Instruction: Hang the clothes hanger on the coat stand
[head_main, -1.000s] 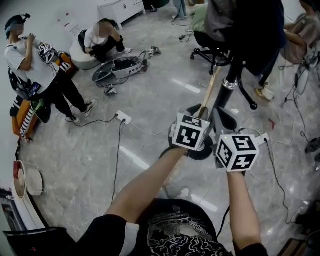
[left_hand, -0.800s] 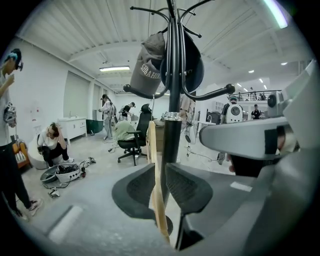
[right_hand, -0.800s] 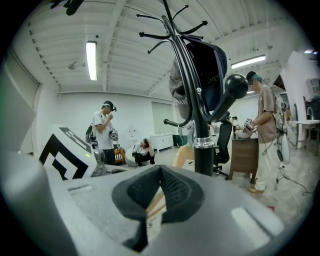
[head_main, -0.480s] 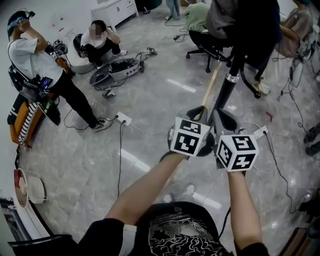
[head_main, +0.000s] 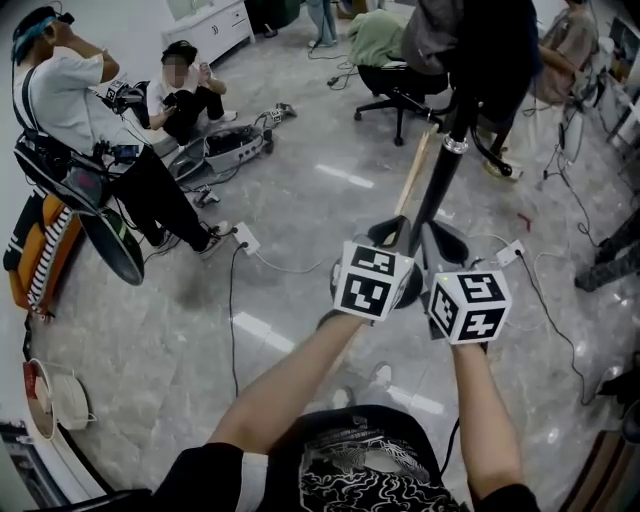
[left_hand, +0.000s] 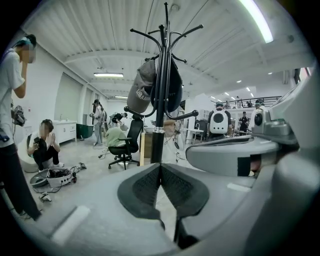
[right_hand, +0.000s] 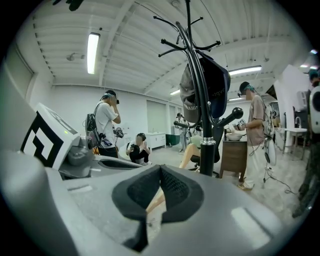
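Note:
The black coat stand (head_main: 445, 170) rises right in front of me, with a dark cap and garment (left_hand: 155, 85) hung on its upper hooks (right_hand: 192, 30). Its round base (head_main: 400, 298) sits on the floor just beyond my hands. My left gripper (head_main: 388, 234) and right gripper (head_main: 447, 243) are held side by side, close before the pole. Both are shut, the pads (left_hand: 150, 185) meeting at the tip, and I see nothing gripped between them (right_hand: 160, 167). A pale wooden strip (head_main: 413, 175) slants beside the pole; I cannot tell what it is.
A person (head_main: 70, 110) stands at the left and another (head_main: 185, 85) crouches by an open case (head_main: 235, 150). A power strip (head_main: 245, 240) and cables lie on the marble floor. An office chair (head_main: 400, 85) stands behind the stand, and a person (right_hand: 255, 135) at its right.
The head view has swung, so the stand and both grippers sit a little lower and further left. The standing person at the left has stepped closer. Both grippers stay shut, side by side.

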